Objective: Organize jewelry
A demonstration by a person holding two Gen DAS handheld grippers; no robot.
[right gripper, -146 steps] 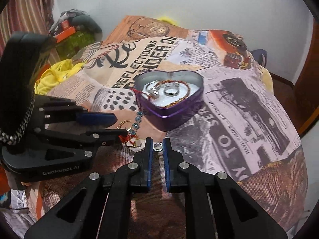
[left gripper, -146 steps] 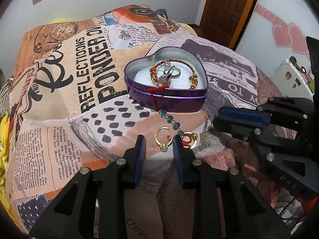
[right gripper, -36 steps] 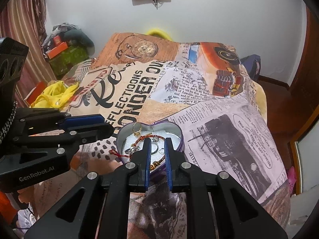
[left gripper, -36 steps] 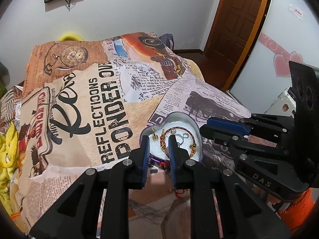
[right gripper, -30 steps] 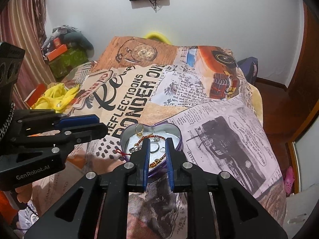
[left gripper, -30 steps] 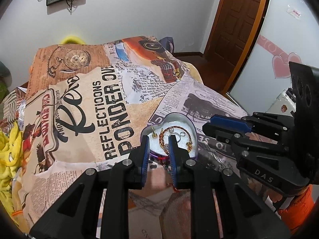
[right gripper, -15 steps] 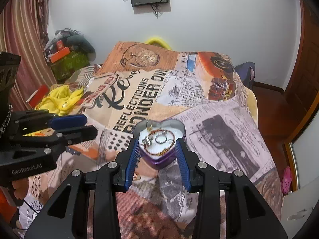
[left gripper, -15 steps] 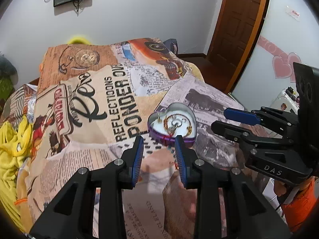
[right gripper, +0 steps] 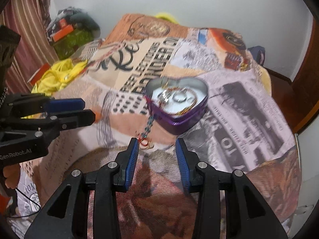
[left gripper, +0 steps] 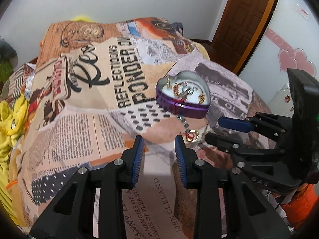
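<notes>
A purple heart-shaped tin (left gripper: 191,110) (right gripper: 184,119) sits on the printed bedspread, holding a beaded bracelet, rings and an earring. A teal bead chain (left gripper: 183,121) (right gripper: 148,123) hangs over its front wall onto the bed, ending at a gold ring with red thread (left gripper: 192,135) (right gripper: 144,140). My left gripper (left gripper: 159,141) is open and empty, just near and left of that ring. My right gripper (right gripper: 156,139) is open and empty, the ring by its left finger. Each gripper shows in the other's view.
The bedspread (left gripper: 95,107) covers the whole bed. Yellow cloth (right gripper: 57,73) and boxes lie at the bed's left side. A wooden door (left gripper: 245,20) stands at the back right. A white cabinet with pink hearts (left gripper: 295,61) is on the right.
Both grippers have opened wide and dropped lower, closer to the bed in front of the tin. The gold ring and small ring from the bed are now in the tin.
</notes>
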